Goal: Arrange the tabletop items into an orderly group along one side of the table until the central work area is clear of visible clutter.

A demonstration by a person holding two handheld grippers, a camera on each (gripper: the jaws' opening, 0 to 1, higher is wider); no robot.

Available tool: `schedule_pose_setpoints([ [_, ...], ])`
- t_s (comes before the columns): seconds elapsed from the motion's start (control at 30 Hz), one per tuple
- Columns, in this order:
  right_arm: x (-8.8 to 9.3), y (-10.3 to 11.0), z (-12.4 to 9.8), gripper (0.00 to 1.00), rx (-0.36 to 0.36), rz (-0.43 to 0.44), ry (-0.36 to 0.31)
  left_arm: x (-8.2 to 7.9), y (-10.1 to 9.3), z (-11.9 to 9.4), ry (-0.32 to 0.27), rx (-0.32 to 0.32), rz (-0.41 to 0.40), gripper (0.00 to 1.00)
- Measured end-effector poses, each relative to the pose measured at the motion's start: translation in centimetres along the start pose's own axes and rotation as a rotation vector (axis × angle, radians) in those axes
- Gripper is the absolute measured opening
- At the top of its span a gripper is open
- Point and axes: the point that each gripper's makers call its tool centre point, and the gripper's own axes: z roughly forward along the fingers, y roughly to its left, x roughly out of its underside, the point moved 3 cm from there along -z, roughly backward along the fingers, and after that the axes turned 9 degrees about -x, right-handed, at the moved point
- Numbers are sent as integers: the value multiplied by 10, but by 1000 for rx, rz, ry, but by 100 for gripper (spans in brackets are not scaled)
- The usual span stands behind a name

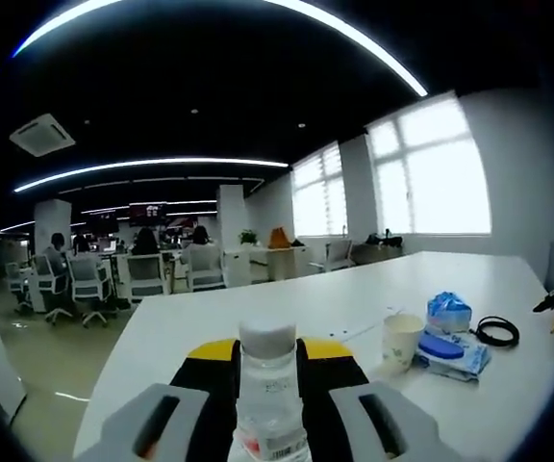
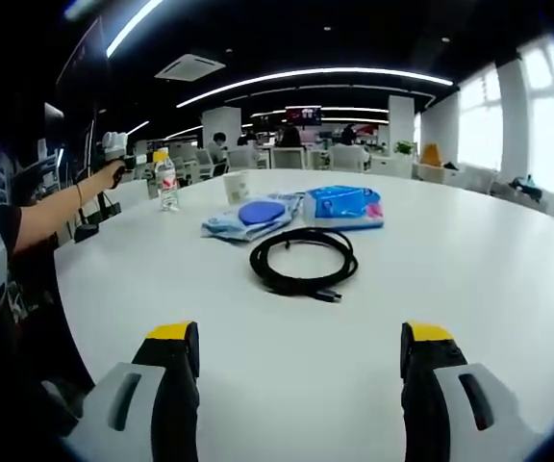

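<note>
A clear water bottle [image 1: 267, 390] with a white cap stands upright between my left gripper's [image 1: 267, 354] yellow-tipped jaws, which are shut on it above the white table [image 1: 210, 322]. The right gripper view has the same bottle [image 2: 167, 183] at the far left table edge, with the left gripper [image 2: 160, 156] on it. To its right lie a paper cup [image 1: 401, 339], a flat blue wipes pack [image 1: 447, 350], a blue bag [image 1: 448, 310] and a coiled black cable [image 1: 496, 331]. My right gripper [image 2: 301, 351] hovers open low over the table, the cable [image 2: 303, 260] just ahead of it.
In the right gripper view the cup [image 2: 236, 186], the wipes pack [image 2: 256, 217] and the blue bag [image 2: 344, 205] sit beyond the cable. A person's arm [image 2: 56, 214] reaches in from the left. Office chairs [image 1: 89, 284] and desks stand beyond the table.
</note>
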Motion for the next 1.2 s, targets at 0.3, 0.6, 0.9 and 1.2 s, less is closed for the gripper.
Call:
schedule_pose_setpoints([
  [0.3,3,1,1,83,-4,7,13,-17,5,-8,-65,-4,2,29],
  [0.6,1,1,2,83,-7,6,2,-27,20,-26,-22,-212,100,43],
  [0.9,2,6,7,83,-26,8,-1,-34,-8,-43,-29,-516,278,43],
  [1.2,2,6,6,83,-41,8,-15,-27,-16,-39,-13,-704,189,43],
])
